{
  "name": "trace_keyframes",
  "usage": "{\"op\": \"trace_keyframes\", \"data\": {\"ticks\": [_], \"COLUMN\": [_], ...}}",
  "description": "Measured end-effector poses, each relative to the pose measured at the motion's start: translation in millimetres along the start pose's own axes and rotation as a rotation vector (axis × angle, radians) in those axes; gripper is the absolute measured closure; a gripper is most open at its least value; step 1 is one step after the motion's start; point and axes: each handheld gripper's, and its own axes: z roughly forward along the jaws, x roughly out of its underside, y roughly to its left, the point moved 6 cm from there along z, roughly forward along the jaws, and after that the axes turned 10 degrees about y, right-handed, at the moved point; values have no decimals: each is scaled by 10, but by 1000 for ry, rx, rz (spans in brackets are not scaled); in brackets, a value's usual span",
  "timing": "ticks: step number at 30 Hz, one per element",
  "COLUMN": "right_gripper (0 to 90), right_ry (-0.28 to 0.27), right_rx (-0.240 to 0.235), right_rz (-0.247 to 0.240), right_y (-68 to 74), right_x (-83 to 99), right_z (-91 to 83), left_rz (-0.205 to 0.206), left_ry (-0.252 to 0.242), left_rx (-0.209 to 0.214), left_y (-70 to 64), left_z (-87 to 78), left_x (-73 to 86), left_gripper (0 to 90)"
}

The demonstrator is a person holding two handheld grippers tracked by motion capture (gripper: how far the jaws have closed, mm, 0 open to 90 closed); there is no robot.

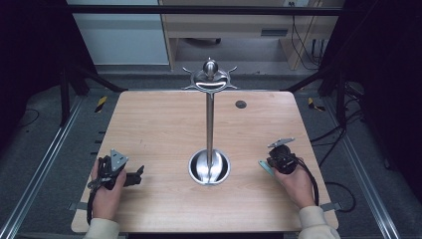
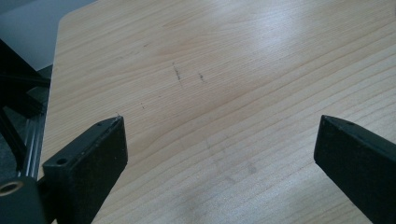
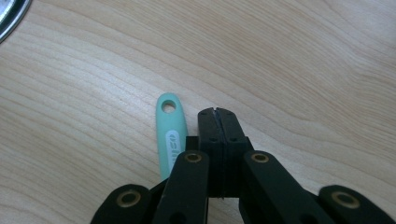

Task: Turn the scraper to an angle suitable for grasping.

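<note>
A teal handle (image 3: 171, 135) with a hanging hole at its tip lies flat on the wooden table (image 1: 159, 129). It runs under the left side of my right gripper (image 3: 216, 112), whose jaws are pressed together beside the handle with nothing between them. In the high view the teal handle (image 1: 265, 167) pokes out to the left of the right gripper (image 1: 273, 162) at the table's right. My left gripper (image 1: 137, 175) rests at the table's left, and its jaws stand wide apart over bare wood in the left gripper view (image 2: 219, 126).
A tall metal stand (image 1: 209, 124) with curved hooks at its top (image 1: 210, 74) rises from a round shiny base (image 1: 209, 167) at the table's middle. The base's rim (image 3: 9, 18) shows far left of the right gripper. A dark round grommet (image 1: 241, 104) sits far right.
</note>
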Motion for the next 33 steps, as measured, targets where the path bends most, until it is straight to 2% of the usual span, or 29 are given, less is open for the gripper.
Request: {"op": "trace_keyframes", "data": {"ticks": [5,11,13,23,25,29,31,33], "right_gripper": [900,900,900,900,900,900,900,900], "right_ry": [11,13,20,41,42,53,52,48], "right_rx": [-7,-37,-58,-105,-109,-116,-118,-118], "right_rz": [-22,-48,-84,-166,-163,-210,-230,-223], "right_y": [33,92,163,370,392,488,491,507], "right_x": [4,14,23,55,59,87,86,79], "right_z": [17,3,-9,-53,-58,-83,-94,-107], "left_rz": [-3,-6,-5,-11,-11,-11,-12,-11], "left_ry": [-1,-1,-1,-4,-4,-4,-5,-3], "left_rx": [-2,-2,-3,-1,-1,-2,-3,-3], "left_y": [3,11,12,26,27,28,29,31], "left_z": [1,-2,-5,-16,-16,-16,-15,-17], "left_x": [1,2,1,2,1,0,-1,5], "left_gripper": [26,26,26,26,26,26,26,26]}}
